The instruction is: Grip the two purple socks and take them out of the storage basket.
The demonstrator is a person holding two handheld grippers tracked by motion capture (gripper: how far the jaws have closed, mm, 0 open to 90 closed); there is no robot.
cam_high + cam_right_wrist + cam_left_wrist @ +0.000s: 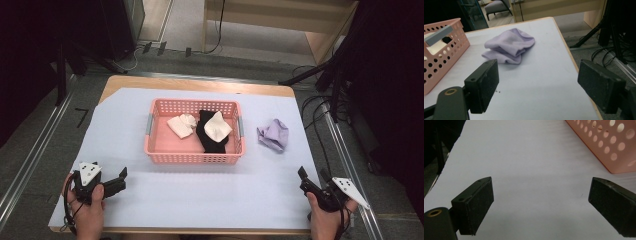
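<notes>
A pink perforated basket (162, 145) stands mid-table and holds two crumpled white cloths (181, 125) (217, 126) and a black cloth (211, 142). A crumpled lilac cloth (274, 134) (509, 45) lies on the sheet to the basket's right. My left gripper (120, 179) (541, 202) rests open near the front left edge, jaws wide with nothing between them; the basket's corner (609, 142) sits ahead to its right. My right gripper (314, 177) (537, 85) is open near the front right corner, well short of the lilac cloth.
A pale blue sheet (200, 190) covers the wooden table. The table's right edge (566, 47) runs close beside my right gripper. Cables (320, 115) and dark stands (345, 60) sit on the floor to the right, with wooden furniture (280, 20) behind.
</notes>
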